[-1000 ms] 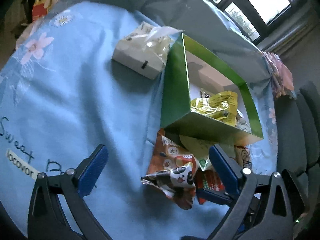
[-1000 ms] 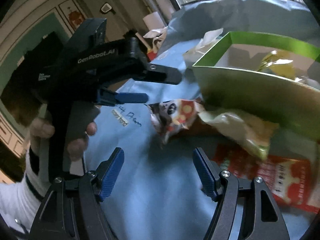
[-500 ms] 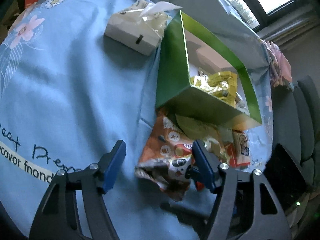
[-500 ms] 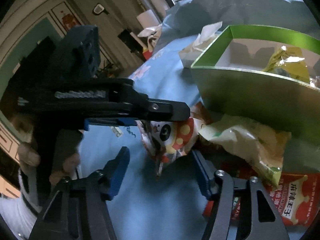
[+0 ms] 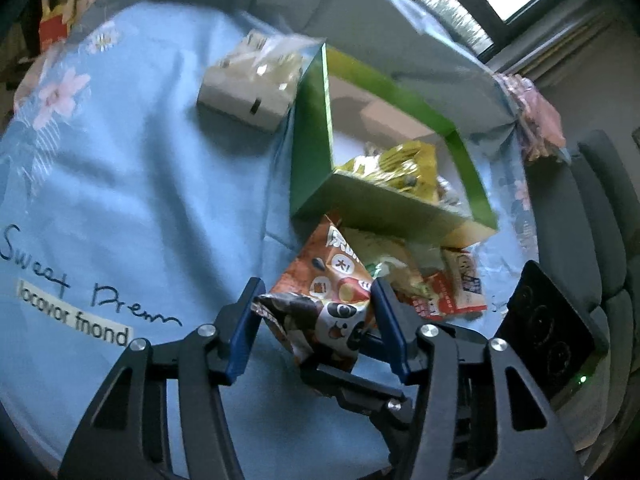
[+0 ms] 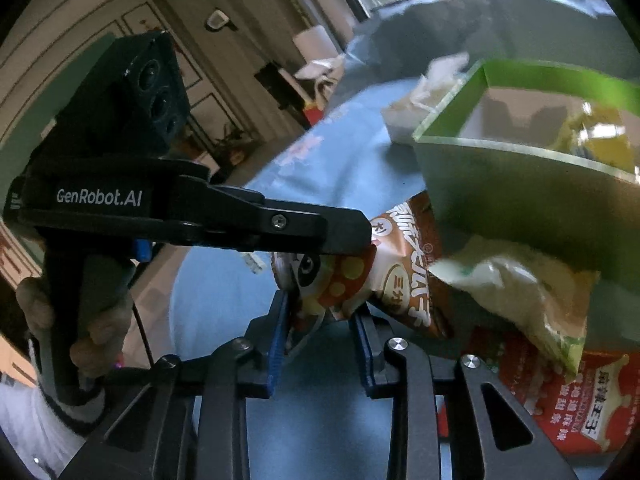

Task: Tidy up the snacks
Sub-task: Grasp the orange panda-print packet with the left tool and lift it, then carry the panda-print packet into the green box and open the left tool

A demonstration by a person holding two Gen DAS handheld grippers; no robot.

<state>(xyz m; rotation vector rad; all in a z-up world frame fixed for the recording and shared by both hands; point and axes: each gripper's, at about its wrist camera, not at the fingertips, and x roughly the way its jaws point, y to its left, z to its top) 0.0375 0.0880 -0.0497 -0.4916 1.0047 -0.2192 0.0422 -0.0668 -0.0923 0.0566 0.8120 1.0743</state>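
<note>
An orange-brown panda snack bag (image 5: 332, 280) lies on the blue cloth in front of the green box (image 5: 316, 152). My left gripper (image 5: 316, 312) is shut on the bag's near crumpled end. My right gripper (image 6: 320, 320) is also closed on that same end of the panda bag (image 6: 384, 276), from the other side, under the left gripper's finger. A pale green bag (image 6: 516, 292) and a red bag (image 6: 576, 400) lie beside it. A yellow bag (image 5: 400, 168) sits inside the box.
A white tissue box (image 5: 248, 88) stands left of the green box on the blue cloth (image 5: 120, 184). Grey chairs (image 5: 608, 240) line the right side. The right gripper's black camera block (image 5: 548, 332) shows in the left wrist view.
Both grippers have closed in from open onto the near end of the panda bag. The left one moved forward over it; the right one came up beneath.
</note>
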